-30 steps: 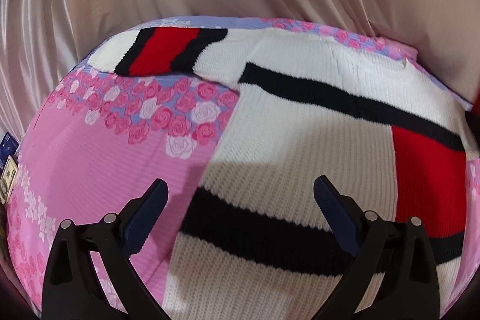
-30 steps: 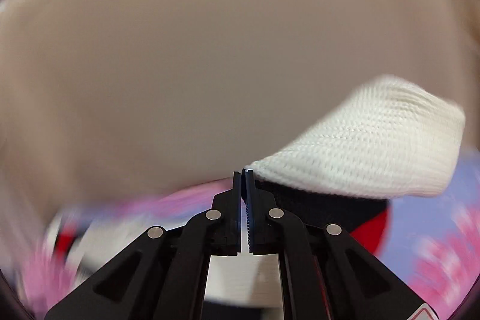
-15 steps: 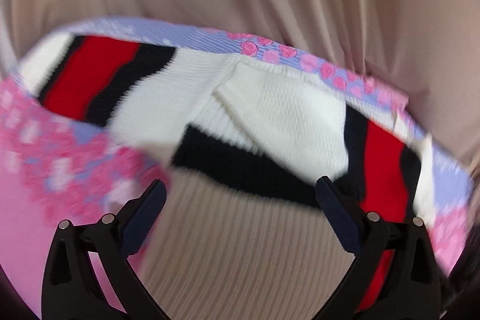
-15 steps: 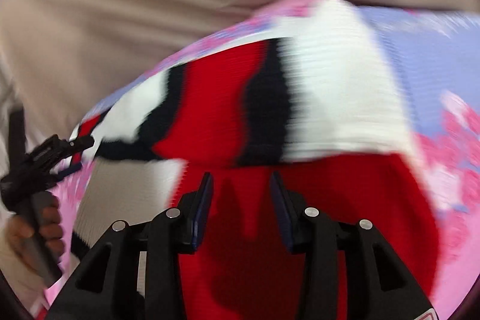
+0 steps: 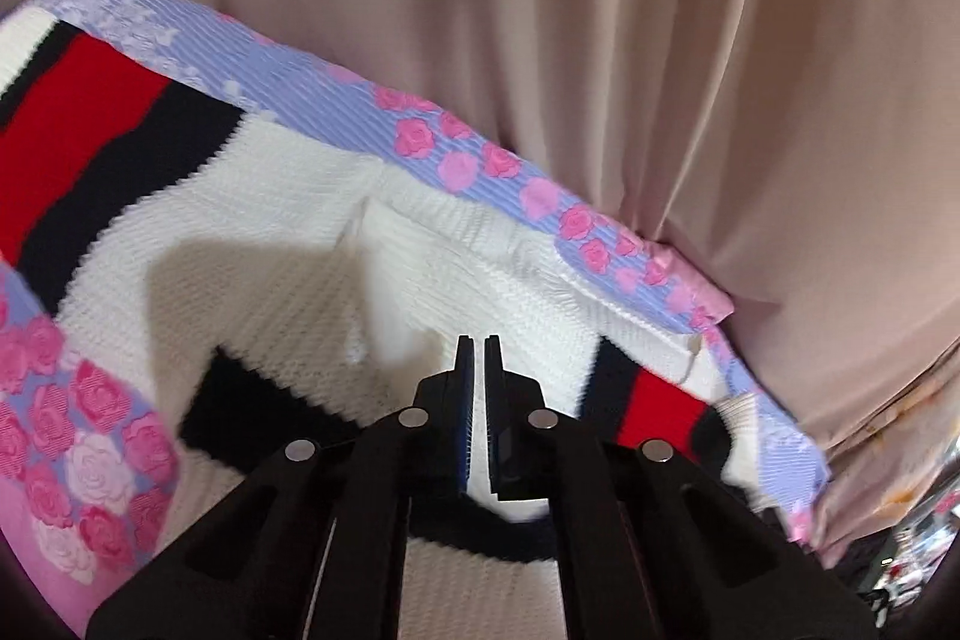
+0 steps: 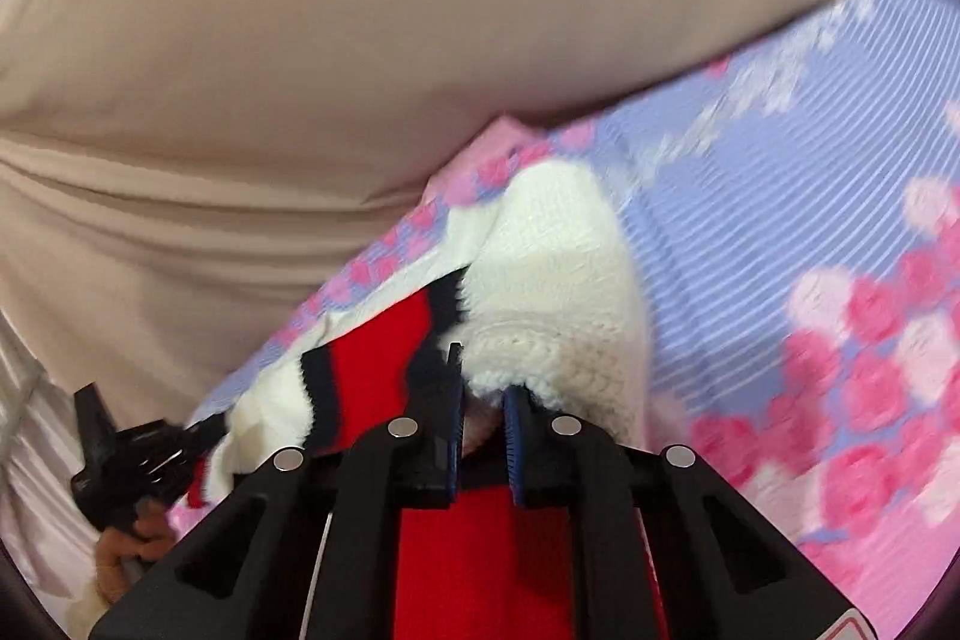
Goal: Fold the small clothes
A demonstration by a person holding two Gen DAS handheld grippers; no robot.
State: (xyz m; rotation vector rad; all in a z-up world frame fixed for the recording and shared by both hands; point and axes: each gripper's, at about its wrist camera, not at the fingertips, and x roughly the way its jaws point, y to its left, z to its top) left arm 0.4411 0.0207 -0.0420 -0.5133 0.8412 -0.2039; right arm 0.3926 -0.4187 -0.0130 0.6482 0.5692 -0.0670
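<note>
Left gripper [image 5: 478, 340]: fingers nearly closed, a narrow gap between them, pinching white knit of the sweater [image 5: 288, 220], which lies on the floral bedspread [image 5: 90, 436]. Right gripper [image 6: 483, 388]: fingers narrowly apart, gripping the sweater's white folded sleeve edge

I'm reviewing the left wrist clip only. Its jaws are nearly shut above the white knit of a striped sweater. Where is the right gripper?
Observer: The right gripper is at the white cuff of the sweater, beside the floral bedsheet.
Operator: Is it clamped on the cuff?
Observer: Its jaws stand slightly apart with knit at the gap. Whether they pinch it I cannot tell.
Operator: What lies beneath it?
Observer: A red knit panel runs under the gripper to the bottom edge of its view.
</note>
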